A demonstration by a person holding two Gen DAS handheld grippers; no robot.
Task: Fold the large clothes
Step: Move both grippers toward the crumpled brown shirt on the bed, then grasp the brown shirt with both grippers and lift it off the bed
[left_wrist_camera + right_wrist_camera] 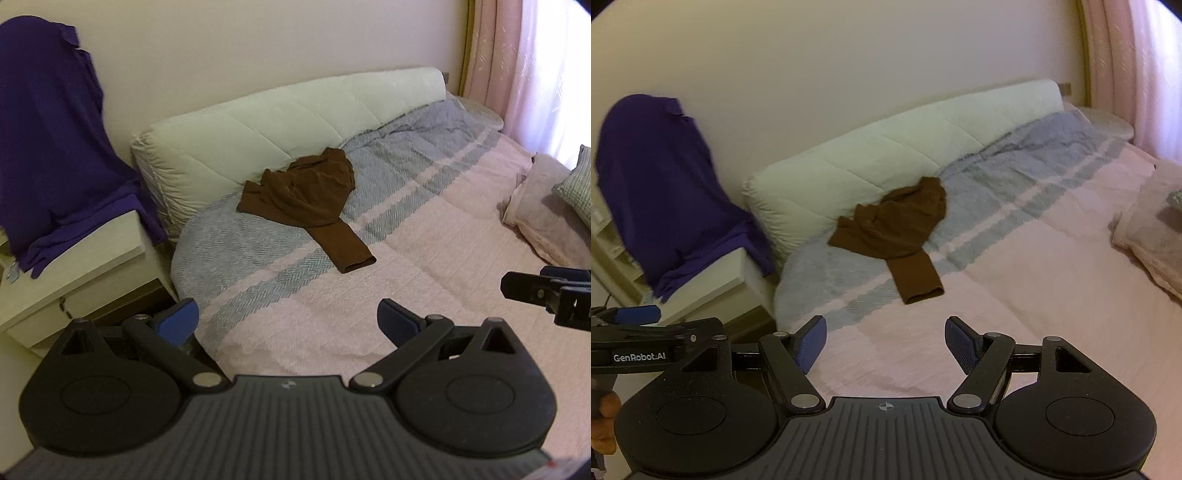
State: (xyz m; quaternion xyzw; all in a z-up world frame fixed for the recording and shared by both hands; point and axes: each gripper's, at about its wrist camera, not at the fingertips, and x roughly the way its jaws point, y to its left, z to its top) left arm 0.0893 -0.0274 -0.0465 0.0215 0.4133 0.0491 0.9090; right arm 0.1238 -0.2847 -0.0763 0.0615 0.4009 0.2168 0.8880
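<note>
A brown garment (pixel 306 199) (pixel 897 229) lies crumpled on the bed near the white quilted bolster (pixel 280 125) (pixel 886 147), one leg or sleeve stretched toward me. My left gripper (pixel 288 321) is open over the pink part of the bedspread, well short of the garment, nothing between its blue pads. My right gripper (pixel 885 343) is open too, likewise empty and short of the garment. Each gripper shows at the edge of the other's view: the right one (pixel 546 291), the left one (pixel 646 325).
A purple garment (pixel 55 140) (pixel 668 188) hangs over a white bedside cabinet (pixel 85 266) (pixel 713 280) left of the bed. Pink and grey pillows (pixel 550 206) (pixel 1152 229) lie at the right. A pink curtain (pixel 517 62) hangs behind. A hand (pixel 605 424) shows at lower left.
</note>
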